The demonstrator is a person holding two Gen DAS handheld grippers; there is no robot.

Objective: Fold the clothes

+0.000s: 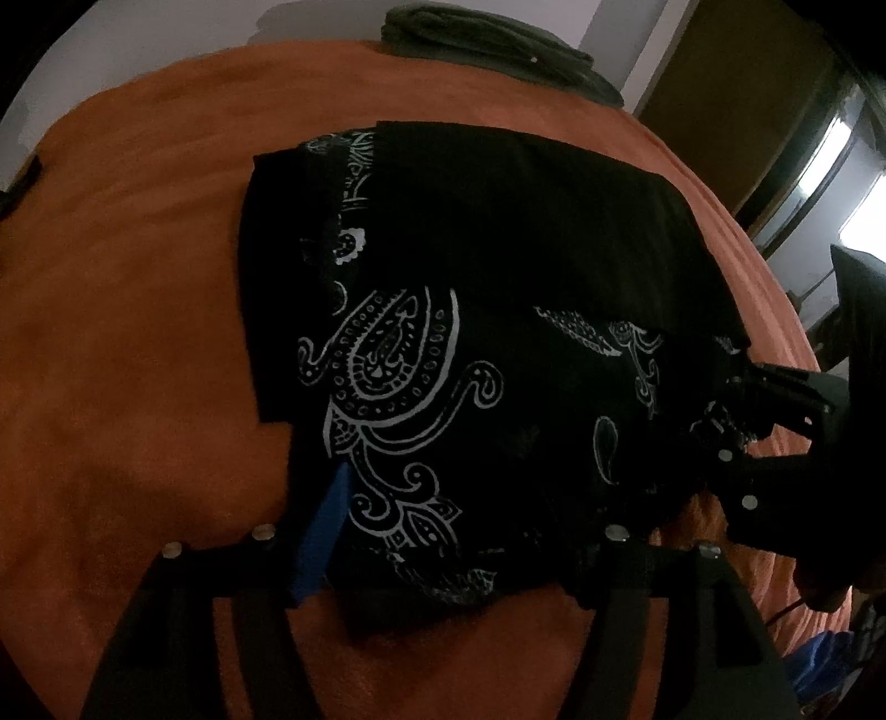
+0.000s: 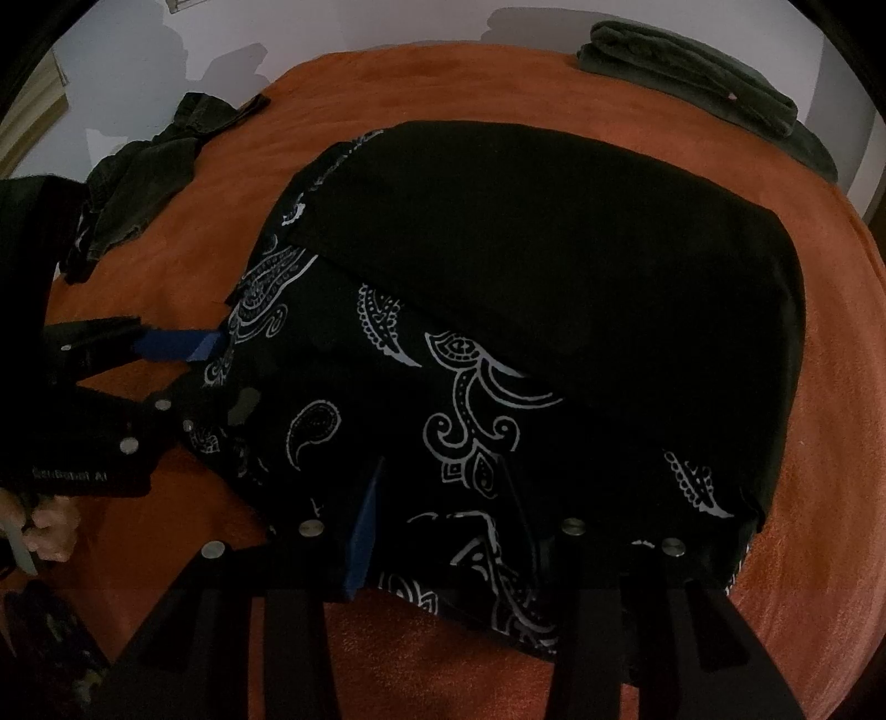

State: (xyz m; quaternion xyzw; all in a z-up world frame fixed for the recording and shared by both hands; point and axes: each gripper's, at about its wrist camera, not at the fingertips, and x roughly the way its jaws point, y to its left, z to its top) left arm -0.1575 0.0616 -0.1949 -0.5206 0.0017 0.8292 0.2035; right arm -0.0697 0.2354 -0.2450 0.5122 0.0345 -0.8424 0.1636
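A black garment (image 1: 470, 249) (image 2: 526, 277) with a white paisley print lies partly folded on the orange bedspread (image 1: 138, 332) (image 2: 830, 387), a plain black panel laid over its far half. My left gripper (image 1: 470, 531) (image 2: 202, 382) stands open at the garment's near left edge. The cloth lies between its blue pad (image 1: 326, 526) and the other finger without being pinched. My right gripper (image 2: 476, 498) (image 1: 720, 421) is shut on the garment's near right edge, and bunched fabric fills the gap beside its blue pad (image 2: 365, 526).
A folded dark green pile (image 1: 498, 50) (image 2: 692, 72) sits at the bed's far edge by the white wall. A crumpled dark garment (image 2: 138, 177) lies at the far left. A hand (image 2: 50, 531) holds the left gripper. A dark wardrobe (image 1: 747, 83) stands at the right.
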